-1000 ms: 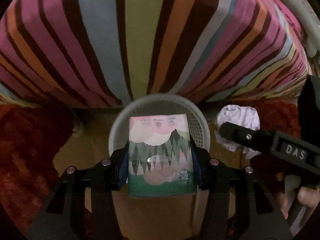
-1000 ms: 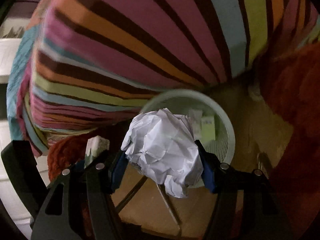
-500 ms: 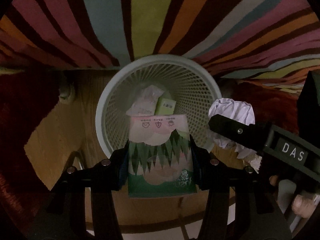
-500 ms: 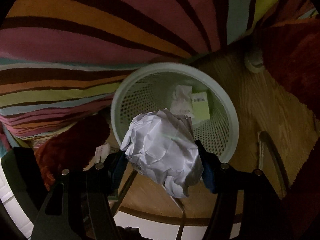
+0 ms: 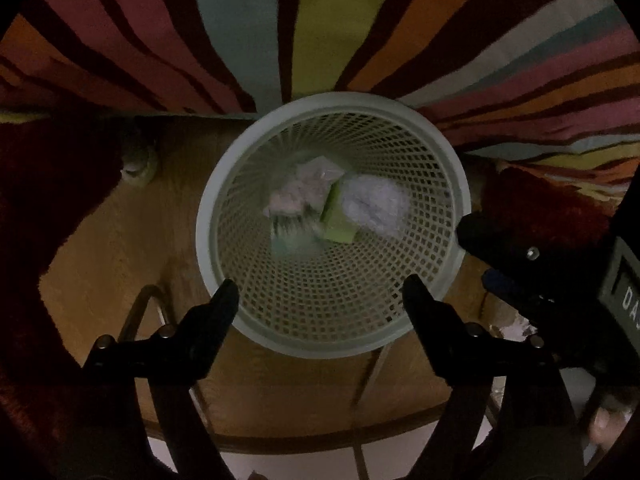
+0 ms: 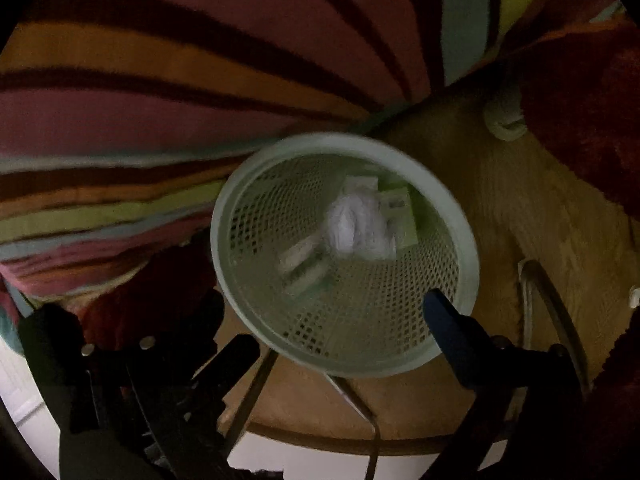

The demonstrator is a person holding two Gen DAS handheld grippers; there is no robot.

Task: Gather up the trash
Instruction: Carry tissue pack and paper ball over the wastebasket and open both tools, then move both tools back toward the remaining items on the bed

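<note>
A pale mesh waste basket (image 5: pixel 240 184) stands on a wooden surface, straight below both grippers. Inside it lie a crumpled white paper ball (image 5: pixel 376 204), a green and pink tissue pack (image 5: pixel 294 216), blurred, and a small green box (image 5: pixel 340 226). My left gripper (image 5: pixel 320 292) hangs over the near rim, its jaws opening with nothing between them. In the right wrist view the same basket (image 6: pixel 224 220) holds the paper ball (image 6: pixel 360 228) and the tissue pack (image 6: pixel 304 264). My right gripper (image 6: pixel 324 310) is also opening and empty, and it shows at the right edge (image 5: pixel 520 260) of the left wrist view.
Striped bedding (image 5: pixel 320 20) overhangs the far side of the basket. Dark red shaggy rugs (image 5: pixel 48 208) lie left and right of it. A bent metal wire frame (image 5: pixel 140 312) sits by the near rim. A person's fingers (image 5: pixel 604 428) hold the right gripper's handle.
Both grippers sank over the basket and their jaws spread. The tissue pack left the left gripper and the paper ball left the right one; both now lie in the basket.
</note>
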